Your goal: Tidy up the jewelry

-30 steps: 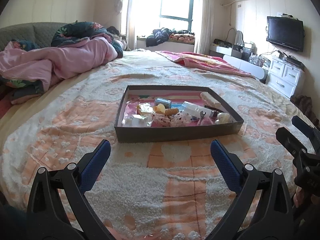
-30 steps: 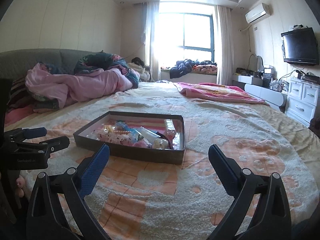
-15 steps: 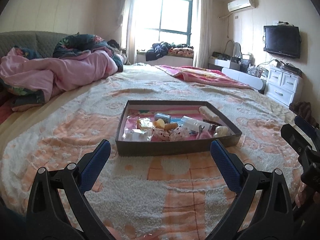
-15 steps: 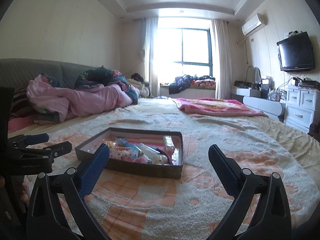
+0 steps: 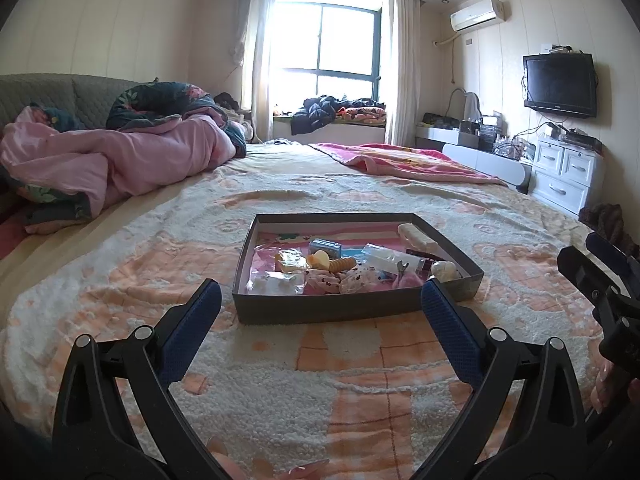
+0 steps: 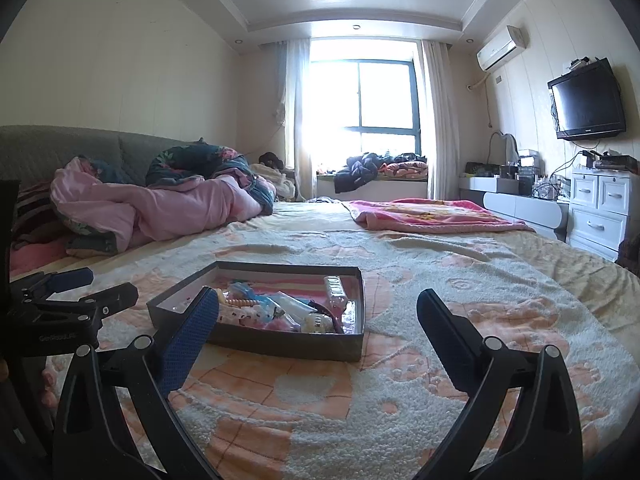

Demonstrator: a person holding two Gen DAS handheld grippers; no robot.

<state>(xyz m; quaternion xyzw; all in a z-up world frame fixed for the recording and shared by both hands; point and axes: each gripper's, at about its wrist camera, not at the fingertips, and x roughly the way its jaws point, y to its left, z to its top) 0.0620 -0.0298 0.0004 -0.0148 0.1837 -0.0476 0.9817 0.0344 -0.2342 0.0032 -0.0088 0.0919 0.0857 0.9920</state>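
A shallow dark grey box (image 5: 320,310) sits on the bed, filled with small jewelry and trinkets: a blue packet (image 5: 325,246), a yellow piece (image 5: 321,258), clear bags (image 5: 276,282) and a pale round item (image 5: 444,269). The box also shows in the right wrist view (image 6: 280,346). My left gripper (image 5: 320,334) is open and empty, just in front of the box's near wall. My right gripper (image 6: 318,336) is open and empty, near the box's right front corner. Each gripper shows at the edge of the other's view (image 5: 600,276) (image 6: 72,296).
The bed has a fluffy cream and orange blanket (image 5: 360,380). A pink quilt (image 5: 120,160) is heaped at the far left, a pink blanket (image 5: 400,162) at the far right. White drawers (image 5: 568,172) and a wall television (image 5: 560,82) stand on the right.
Both grippers have tilted upward, so more of the room and ceiling shows and the box sits lower in both views. Both stay open and empty.
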